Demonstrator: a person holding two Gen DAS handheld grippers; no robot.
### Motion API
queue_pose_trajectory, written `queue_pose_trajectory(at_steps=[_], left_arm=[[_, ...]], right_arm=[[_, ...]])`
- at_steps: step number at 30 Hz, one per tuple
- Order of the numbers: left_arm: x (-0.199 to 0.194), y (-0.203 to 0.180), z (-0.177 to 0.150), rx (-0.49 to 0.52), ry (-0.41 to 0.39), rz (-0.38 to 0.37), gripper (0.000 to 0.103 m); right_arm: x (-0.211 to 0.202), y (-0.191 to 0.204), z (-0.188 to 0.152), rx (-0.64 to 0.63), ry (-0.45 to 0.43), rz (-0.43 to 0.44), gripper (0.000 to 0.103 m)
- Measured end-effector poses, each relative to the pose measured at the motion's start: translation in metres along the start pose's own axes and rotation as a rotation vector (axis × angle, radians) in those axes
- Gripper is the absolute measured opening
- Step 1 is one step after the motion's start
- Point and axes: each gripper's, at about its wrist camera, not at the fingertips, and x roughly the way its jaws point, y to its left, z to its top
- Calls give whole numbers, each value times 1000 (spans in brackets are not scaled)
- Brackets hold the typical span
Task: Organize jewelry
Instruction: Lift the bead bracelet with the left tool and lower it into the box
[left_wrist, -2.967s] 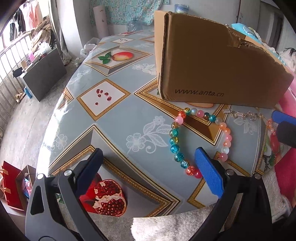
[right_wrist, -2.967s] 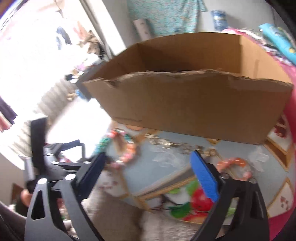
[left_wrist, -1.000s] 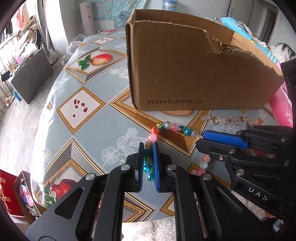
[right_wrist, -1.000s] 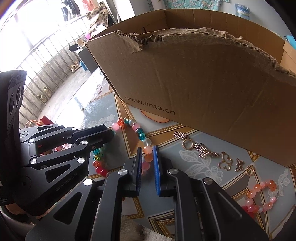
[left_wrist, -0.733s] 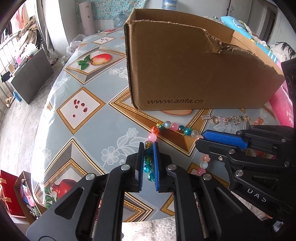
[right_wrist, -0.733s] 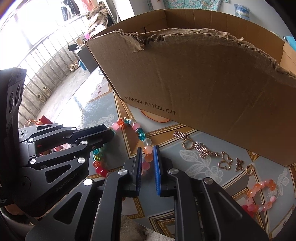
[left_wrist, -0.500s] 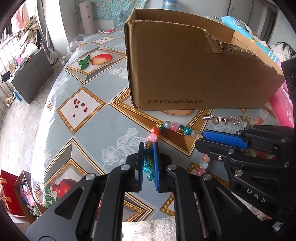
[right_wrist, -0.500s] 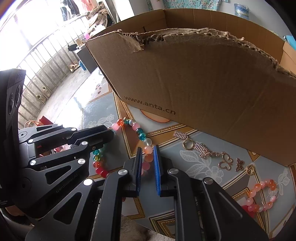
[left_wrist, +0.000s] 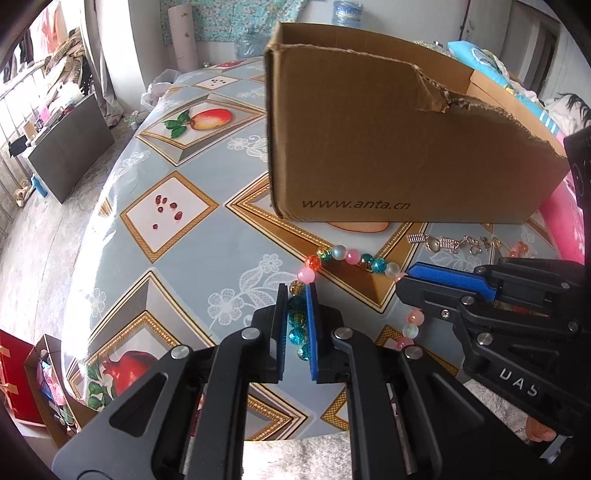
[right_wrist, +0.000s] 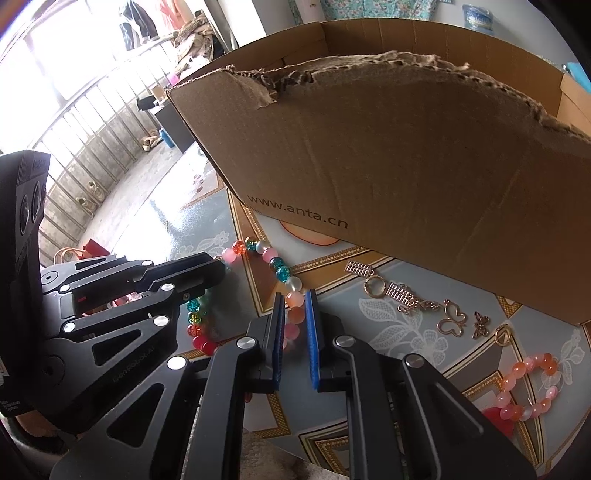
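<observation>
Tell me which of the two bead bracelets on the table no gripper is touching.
The small orange-pink bracelet lying free at the right, past the gold charms. The multicoloured bracelet is clamped by both the left gripper and right gripper.

cardboard box (left_wrist: 388, 147) printed "www.anta.cn"

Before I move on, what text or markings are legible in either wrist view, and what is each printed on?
"www.anta.cn": printed on the front wall of the cardboard box, legible in both views.
"UAS": on the right tool's body, partly cut off.
Embossed lettering on the left tool's body: too faint to read reliably.
Blue water-jug label: too blurred.
</observation>
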Motion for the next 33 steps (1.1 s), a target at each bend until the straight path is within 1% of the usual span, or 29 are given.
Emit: queue_pose_trajectory(at_steps=[4, 9, 14, 18, 22, 26, 27, 29, 31, 33], left_arm=[[-10, 8, -1, -38, -27, -35, 8], [-24, 9, -3, -56, -62, -77, 8], [-47, 1, -2, -39, -123, -99, 8], [-73, -5, -2, -23, -179, -114, 8], [-101, -13, 2, -4, -226, -140, 8], [-133, -17, 12, 0, -277, -214, 8], [-142, -17, 17, 0, -290, -246, 8], [-162, -18, 30, 6, -326, -295, 8], [-177, -23, 44, 40, -362, -306, 8], [-189, -30, 62, 80, -401, -320, 8]], right_arm=[[-8, -7, -3, 20, -22, 15, 10], [-21, -8, -7, 10, -54, 30, 10], [-36, -5, -11, -5, -83, 49, 10], [-50, -7, -16, -11, -117, 65, 10], [-73, -7, -17, -19, -170, 83, 10], [-101, -7, -12, -34, -228, 101, 10], [-110, -8, -12, -37, -245, 110, 10], [-128, -6, -3, -49, -287, 123, 10], [-148, -8, 10, -69, -335, 131, 10], [-159, -12, 24, -79, -366, 136, 10]])
